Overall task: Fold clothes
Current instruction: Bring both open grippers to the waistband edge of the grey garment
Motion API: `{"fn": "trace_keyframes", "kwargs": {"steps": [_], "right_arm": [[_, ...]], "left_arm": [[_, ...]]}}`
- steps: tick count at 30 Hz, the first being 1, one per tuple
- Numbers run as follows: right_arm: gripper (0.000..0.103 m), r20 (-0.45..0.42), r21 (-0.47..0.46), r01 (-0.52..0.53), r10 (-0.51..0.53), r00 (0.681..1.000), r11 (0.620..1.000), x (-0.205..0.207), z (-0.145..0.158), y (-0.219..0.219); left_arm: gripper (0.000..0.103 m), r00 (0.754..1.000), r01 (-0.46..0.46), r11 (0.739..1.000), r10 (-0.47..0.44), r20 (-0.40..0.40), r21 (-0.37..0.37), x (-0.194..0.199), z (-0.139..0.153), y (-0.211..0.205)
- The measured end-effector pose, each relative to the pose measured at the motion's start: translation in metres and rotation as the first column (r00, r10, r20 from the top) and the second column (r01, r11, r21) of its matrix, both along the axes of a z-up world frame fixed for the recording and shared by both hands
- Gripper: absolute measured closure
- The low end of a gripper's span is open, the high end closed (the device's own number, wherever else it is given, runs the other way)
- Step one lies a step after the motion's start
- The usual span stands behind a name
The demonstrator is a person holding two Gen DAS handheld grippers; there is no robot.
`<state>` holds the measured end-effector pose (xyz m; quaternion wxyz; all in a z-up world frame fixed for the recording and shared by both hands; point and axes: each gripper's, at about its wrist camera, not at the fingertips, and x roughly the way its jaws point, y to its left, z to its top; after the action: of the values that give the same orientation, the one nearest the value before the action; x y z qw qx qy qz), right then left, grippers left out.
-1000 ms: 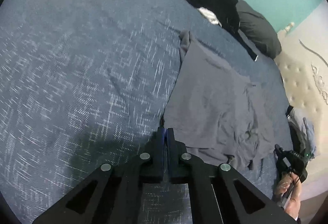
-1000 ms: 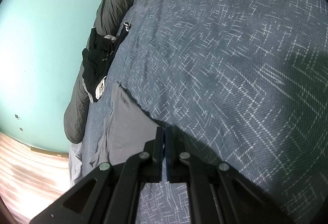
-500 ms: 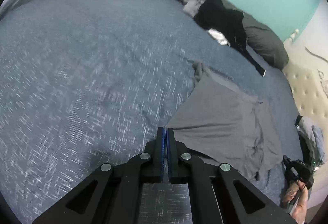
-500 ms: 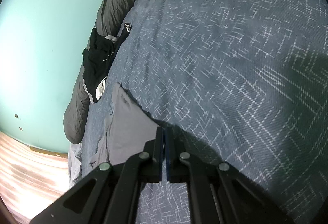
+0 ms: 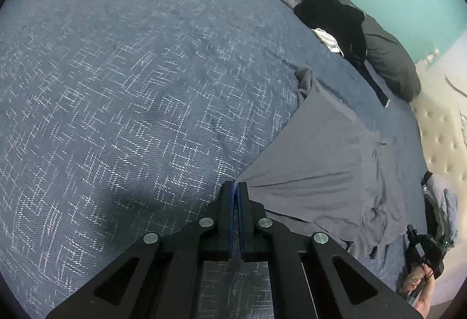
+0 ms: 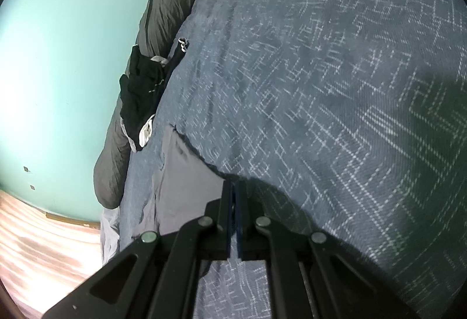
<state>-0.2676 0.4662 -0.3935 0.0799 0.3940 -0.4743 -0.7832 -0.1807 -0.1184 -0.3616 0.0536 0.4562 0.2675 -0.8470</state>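
A grey garment (image 5: 327, 155) lies on the blue patterned bedspread (image 5: 131, 91), its cloth pulled taut into a point. My left gripper (image 5: 235, 187) is shut on that corner of the garment. In the right wrist view the same grey garment (image 6: 186, 173) runs up to my right gripper (image 6: 235, 186), which is shut on its edge. The right gripper also shows in the left wrist view (image 5: 426, 249), held by a hand at the bed's far right edge.
A black garment (image 5: 335, 15) with some white cloth lies on dark grey pillows (image 5: 388, 62) along the teal wall. A beige tufted headboard (image 5: 443, 144) is at the right. The wooden floor (image 6: 43, 231) lies beyond the bed's edge.
My left gripper has lifted and pulled the garment corner toward me, stretching the cloth taut. The right gripper has held almost still on its edge.
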Motion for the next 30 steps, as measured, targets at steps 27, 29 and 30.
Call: {"fn": "trace_keyframes", "kwargs": {"steps": [27, 29, 30], "right_arm": [[0.079, 0.057, -0.016, 0.043, -0.042, 0.997, 0.999, 0.021, 0.008, 0.006], [0.071, 0.051, -0.041, -0.013, 0.015, 0.999, 0.999, 0.025, 0.011, -0.010], [0.071, 0.047, -0.053, -0.040, 0.043, 0.998, 0.998, 0.027, 0.013, -0.018]], "left_arm": [[0.065, 0.996, -0.082, 0.996, 0.084, -0.034, 0.046, 0.017, 0.008, -0.009], [0.062, 0.995, -0.089, 0.995, 0.091, -0.042, 0.050, 0.023, 0.012, -0.006], [0.061, 0.995, -0.089, 0.995, 0.091, -0.045, 0.053, 0.025, 0.013, -0.004]]}}
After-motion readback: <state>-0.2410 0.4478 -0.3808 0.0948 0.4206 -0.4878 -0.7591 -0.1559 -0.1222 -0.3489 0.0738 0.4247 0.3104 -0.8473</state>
